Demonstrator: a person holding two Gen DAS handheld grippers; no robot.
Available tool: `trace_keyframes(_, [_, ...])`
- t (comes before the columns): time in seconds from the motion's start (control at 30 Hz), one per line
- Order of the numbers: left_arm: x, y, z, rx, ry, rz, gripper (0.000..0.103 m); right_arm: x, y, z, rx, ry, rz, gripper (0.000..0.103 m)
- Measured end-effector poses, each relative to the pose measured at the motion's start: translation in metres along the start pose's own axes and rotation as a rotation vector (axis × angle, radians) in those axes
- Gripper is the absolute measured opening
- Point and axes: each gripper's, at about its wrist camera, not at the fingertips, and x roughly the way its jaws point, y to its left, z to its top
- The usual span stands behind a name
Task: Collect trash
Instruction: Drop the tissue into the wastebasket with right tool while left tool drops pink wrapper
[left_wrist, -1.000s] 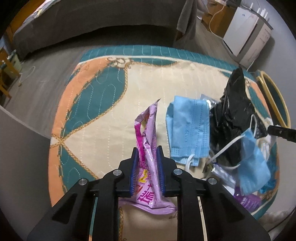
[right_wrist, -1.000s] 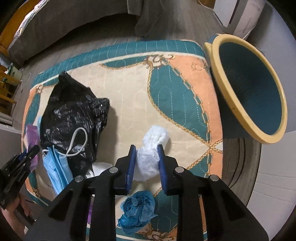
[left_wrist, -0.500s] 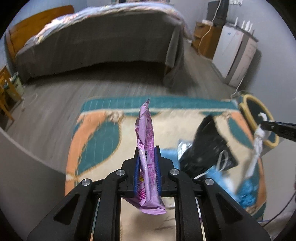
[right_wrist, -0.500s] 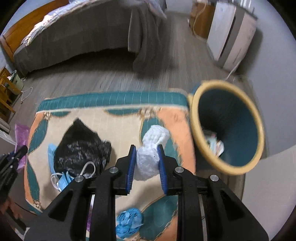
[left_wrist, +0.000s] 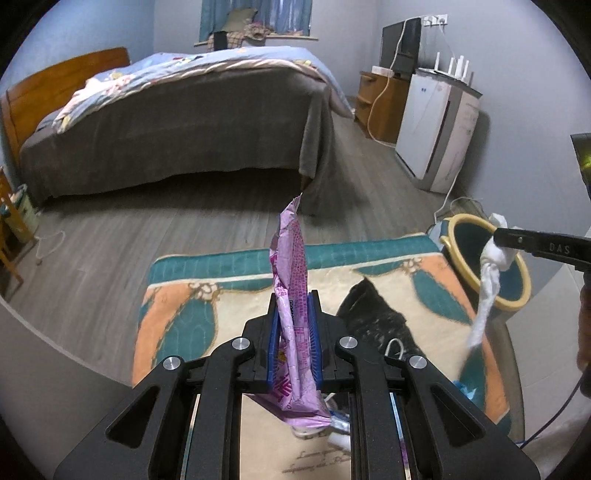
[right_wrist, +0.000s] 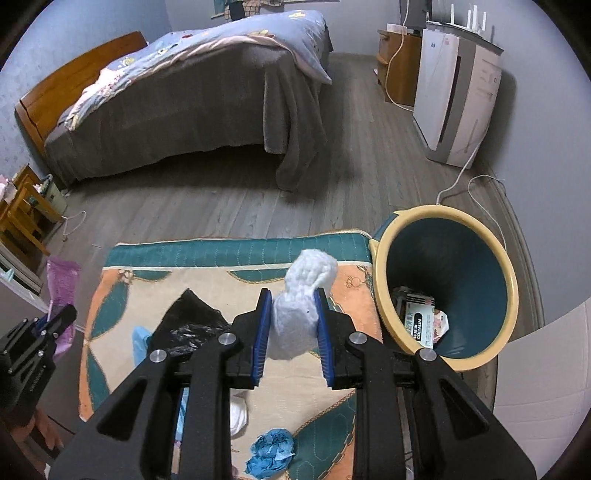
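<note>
Left gripper (left_wrist: 293, 325) pinching a crinkled pink plastic wrapper (left_wrist: 291, 291), narrow, standing upright between the blue ribbed pads, above the rug. Right gripper (right_wrist: 293, 325) clamped on a wad of white tissue (right_wrist: 301, 306), soft and dimpled, held over the quilted teal-and-peach rug (right_wrist: 240, 251). Just beside the rug: round teal bin (right_wrist: 476, 273) with a yellow rim, paper scraps inside. On the rug: glossy black plastic bag (right_wrist: 192, 325) and crumpled blue tissue (right_wrist: 271, 452).

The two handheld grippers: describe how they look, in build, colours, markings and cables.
Both the left gripper and the right gripper have matte black angular plastic fingers with silver screw heads and ribbed blue pads. Seen side-on from the left camera, the right gripper bears pale "DAS" lettering, and a thin blue cable trails below it.
</note>
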Motion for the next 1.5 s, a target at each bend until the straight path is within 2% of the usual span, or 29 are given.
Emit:
trace_keyframes(0.23, [0.008,-0.033,-0.001,0.064,0.011,-0.022,0.015,-0.004,0.005,0.002,-0.048,-0.019,-0.007,0.023])
trace_keyframes(0.5, [0.022,-0.08,-0.002,0.12,0.025,-0.072,0.015,0.002,-0.015,0.002,-0.044,-0.002,0.0,0.023])
trace_keyframes(0.67, [0.033,-0.12,-0.001,0.164,0.034,-0.11,0.015,0.0,-0.049,0.007,-0.02,-0.021,-0.026,0.023])
trace_keyframes(0.87, [0.042,-0.176,0.008,0.238,0.04,-0.165,0.015,0.0,-0.114,0.014,0.061,-0.038,-0.036,0.023])
trace_keyframes(0.97, [0.048,-0.202,0.016,0.259,0.049,-0.202,0.015,0.003,-0.146,0.016,0.079,-0.06,-0.08,0.023])
trace_keyframes(1.13, [0.065,-0.249,0.033,0.326,0.058,-0.241,0.015,0.017,-0.196,0.008,0.147,-0.036,-0.115,0.023])
trace_keyframes(1.27, [0.087,-0.282,0.043,0.398,0.079,-0.255,0.015,0.028,-0.22,0.002,0.182,-0.017,-0.137,0.023])
trace_keyframes(1.4, [0.112,-0.303,0.049,0.411,0.134,-0.285,0.016,0.04,-0.238,-0.003,0.231,0.017,-0.158,0.023])
trace_keyframes(1.5, [0.123,-0.314,0.054,0.438,0.112,-0.296,0.023,0.039,-0.241,-0.003,0.254,0.007,-0.153,0.026])
